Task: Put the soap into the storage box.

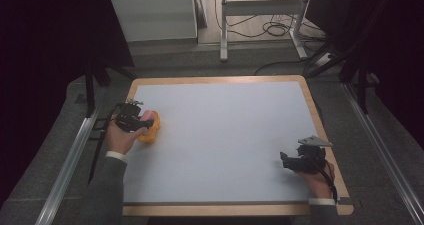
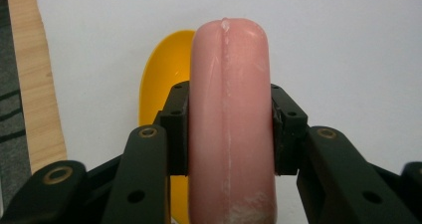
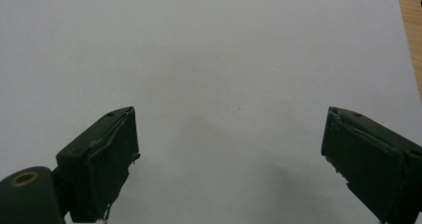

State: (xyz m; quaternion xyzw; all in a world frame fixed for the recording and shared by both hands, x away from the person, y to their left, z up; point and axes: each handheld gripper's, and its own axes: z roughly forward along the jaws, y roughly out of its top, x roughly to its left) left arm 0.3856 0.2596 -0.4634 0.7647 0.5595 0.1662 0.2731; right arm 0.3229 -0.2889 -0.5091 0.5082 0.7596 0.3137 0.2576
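The 2 black pads (image 2: 179, 129) of the left gripper (image 2: 229, 129) press on either side of a pink sausage (image 2: 230, 119), clamping it around its middle so both rounded ends stick out free. That central hold looks chosen to keep the smooth, probably slippery piece balanced and level. Directly beneath it lies a yellow dish (image 2: 161, 79), its curved rim showing to the left of the sausage, so the sausage seems to be carried just over the dish, either going in or coming out; the pictures do not settle which.

In the high view the left gripper (image 1: 142, 121) sits near the left edge of the table, with the sausage (image 1: 148, 115) over the yellow dish (image 1: 151, 130).

The right gripper (image 3: 229, 154) holds nothing; its jaws stand wide apart over bare surface. In the high view the right gripper (image 1: 285, 161) rests low near the right front corner, well apart from the dish, likely parked out of the way.

The work surface is a pale grey mat (image 1: 225, 135) framed by a light wooden border (image 1: 215, 79). Around the table lies dark grey carpet, with metal rails along both sides. Behind stand a white cabinet (image 1: 152, 15), a white desk frame (image 1: 262, 10) and loose cables (image 1: 275, 29) on the floor. The room is dim.
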